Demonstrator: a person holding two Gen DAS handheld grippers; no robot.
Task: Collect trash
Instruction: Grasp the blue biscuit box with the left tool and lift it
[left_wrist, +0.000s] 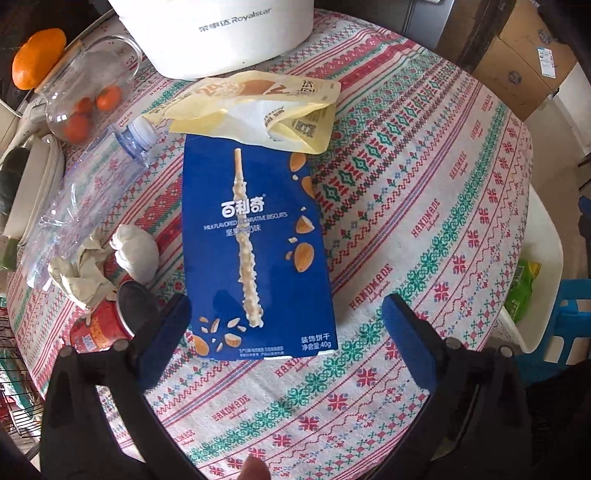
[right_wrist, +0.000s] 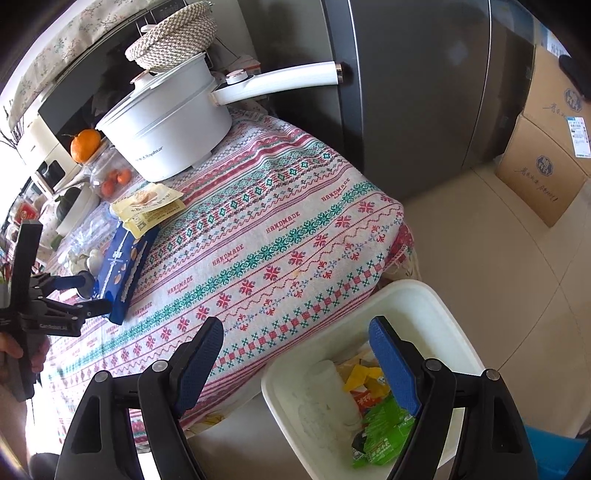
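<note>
1. Left gripper (left_wrist: 286, 332) is held spread and empty, straddling the near end of the blue biscuit box (left_wrist: 256, 247); right gripper (right_wrist: 299, 365) is spread and empty above the white bin (right_wrist: 424, 295).
2. The box lies flat mid-tabletop; its long edges should be pinched squarely.
3. The yellow pouch (left_wrist: 258, 110) overlaps the box's far end and may be dragged along.
4. The red can (left_wrist: 107, 325), near the tabletop's left edge, should be avoided.

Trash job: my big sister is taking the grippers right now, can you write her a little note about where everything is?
Left gripper: open, empty, straddling the near end of the blue biscuit box.
Right gripper: open, empty, over the table edge and the white bin.
Done: green, yellow and red wrappers are in the bin.
Left on the table: biscuit box, yellow pouch, crushed plastic bottle, crumpled tissues, red can.
Next, probably: grab the box.
</note>
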